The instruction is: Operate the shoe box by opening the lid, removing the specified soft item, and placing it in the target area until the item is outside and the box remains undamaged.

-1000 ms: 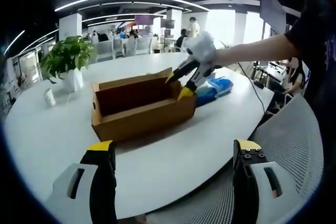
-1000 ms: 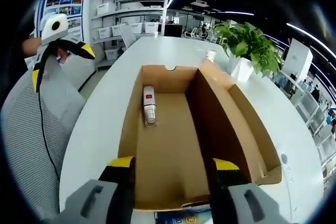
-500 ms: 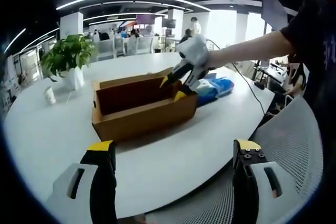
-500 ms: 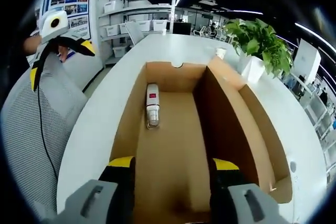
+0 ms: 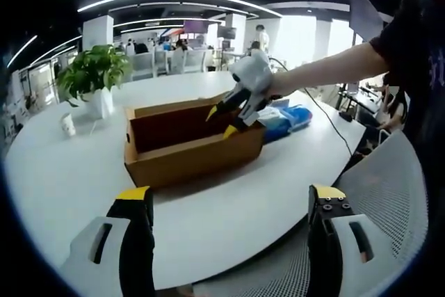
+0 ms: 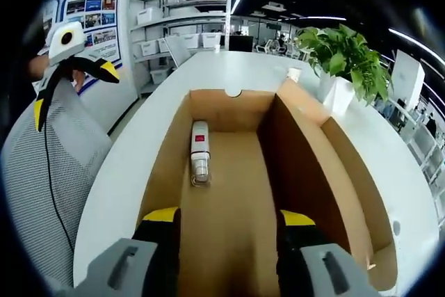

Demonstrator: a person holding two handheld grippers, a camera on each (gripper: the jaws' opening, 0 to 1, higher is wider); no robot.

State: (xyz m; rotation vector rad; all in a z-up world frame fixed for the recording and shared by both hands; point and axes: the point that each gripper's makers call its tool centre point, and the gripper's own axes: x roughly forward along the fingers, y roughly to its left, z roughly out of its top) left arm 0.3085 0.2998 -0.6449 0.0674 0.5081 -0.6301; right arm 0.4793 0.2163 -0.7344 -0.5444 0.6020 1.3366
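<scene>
An open brown shoe box [image 5: 188,145] lies on the white round table [image 5: 69,186]. In the right gripper view I look down into the box [image 6: 229,193]. A small white item with a red label [image 6: 200,151] lies on its floor near the far end. The lid [image 6: 354,193] hangs open to the right. My right gripper [image 6: 229,218] is open, its jaws just above the box floor and short of the item. In the left gripper view the right gripper [image 5: 221,122] hovers over the box's right end. My left gripper [image 5: 229,196] stands open near the table's front edge, holding nothing.
A potted plant [image 5: 90,78] and a small paper cup [image 5: 67,127] stand at the table's back left. A blue bundle [image 5: 285,116] lies behind the box's right end. A grey mesh chair [image 5: 379,199] sits by the table edge. Shelves [image 6: 188,26] stand beyond.
My right gripper has moved further along inside the box toward the white item, which looks nearer now. The left gripper has stayed where it was.
</scene>
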